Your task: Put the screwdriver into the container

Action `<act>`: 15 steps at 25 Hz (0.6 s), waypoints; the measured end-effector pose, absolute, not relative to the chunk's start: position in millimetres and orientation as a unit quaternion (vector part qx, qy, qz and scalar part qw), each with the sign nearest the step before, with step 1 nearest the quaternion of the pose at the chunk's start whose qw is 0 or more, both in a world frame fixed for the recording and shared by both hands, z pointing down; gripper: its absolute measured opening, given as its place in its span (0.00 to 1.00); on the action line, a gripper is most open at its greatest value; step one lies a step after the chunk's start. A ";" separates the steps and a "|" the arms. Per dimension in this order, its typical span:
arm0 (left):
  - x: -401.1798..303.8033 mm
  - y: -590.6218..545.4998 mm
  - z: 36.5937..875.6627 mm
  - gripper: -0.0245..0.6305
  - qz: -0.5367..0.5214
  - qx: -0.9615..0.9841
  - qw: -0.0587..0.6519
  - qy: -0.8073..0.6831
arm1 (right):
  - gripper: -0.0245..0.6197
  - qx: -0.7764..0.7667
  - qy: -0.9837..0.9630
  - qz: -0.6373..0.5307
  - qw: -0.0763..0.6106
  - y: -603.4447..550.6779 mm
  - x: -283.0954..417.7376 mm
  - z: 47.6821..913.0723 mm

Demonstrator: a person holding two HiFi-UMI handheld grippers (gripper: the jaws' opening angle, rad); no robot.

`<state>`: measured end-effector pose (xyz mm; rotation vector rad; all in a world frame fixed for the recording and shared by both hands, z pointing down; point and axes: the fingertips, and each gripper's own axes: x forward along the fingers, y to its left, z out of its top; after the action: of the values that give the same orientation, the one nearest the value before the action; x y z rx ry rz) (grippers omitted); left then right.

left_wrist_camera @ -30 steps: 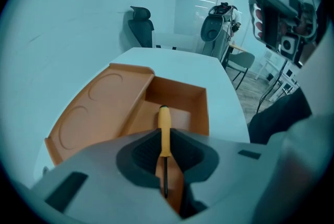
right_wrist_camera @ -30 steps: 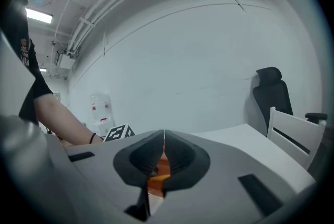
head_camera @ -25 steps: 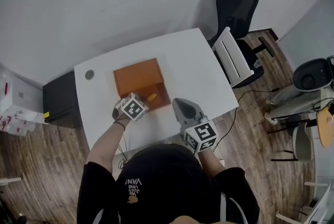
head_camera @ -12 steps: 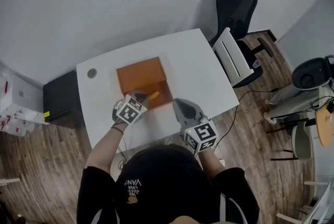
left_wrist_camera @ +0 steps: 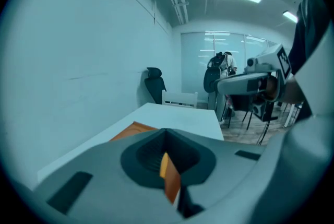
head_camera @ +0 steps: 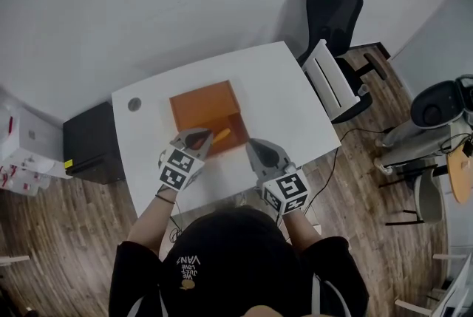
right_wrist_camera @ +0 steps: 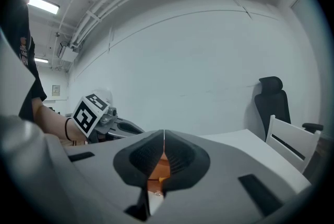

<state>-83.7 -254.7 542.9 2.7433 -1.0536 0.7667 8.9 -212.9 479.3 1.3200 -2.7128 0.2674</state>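
Screwdriver (head_camera: 222, 135) is seen in the head view as a short yellow bar at the 5 o'clock corner of the orange container (head_camera: 199, 107), which is set on the white table (head_camera: 281, 86). Whether it lies fully inside or leans on the near wall cannot be told. The left gripper (head_camera: 204, 137) is placed at the container's 7 o'clock, its tips just beside the bar, and the right gripper (head_camera: 253, 144) at 5 o'clock, apart from it

In the left gripper view the jaws are met at the tips, and a yellow-to-orange strip is shown in the narrow slit beneath them. It is judged to be the screwdriver and container seen beyond, not something gripped

In the right gripper view the jaws are likewise drawn together on nothing, with orange showing through their slit

If the bar is only propped on the wall, it could be tipped out onto the table by a brush from the nearby left tips
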 end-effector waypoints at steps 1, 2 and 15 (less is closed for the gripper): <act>-85.3 -252.7 535.2 0.06 0.240 0.904 0.048 -0.350 | 0.06 0.436 -0.894 0.086 0.056 -212.6 7.8 477.9; -87.1 -250.7 527.3 0.06 0.228 0.906 0.044 -0.354 | 0.06 0.436 -0.894 0.084 0.056 -212.2 6.8 476.6; -111.4 -212.4 455.0 0.06 0.120 0.917 0.010 -0.381 | 0.06 0.444 -0.891 0.074 0.059 -200.6 -3.1 469.2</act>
<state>-111.4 -212.4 455.0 2.8610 -1.1903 0.3732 -3.1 -200.6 469.2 1.3459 -2.6985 0.2242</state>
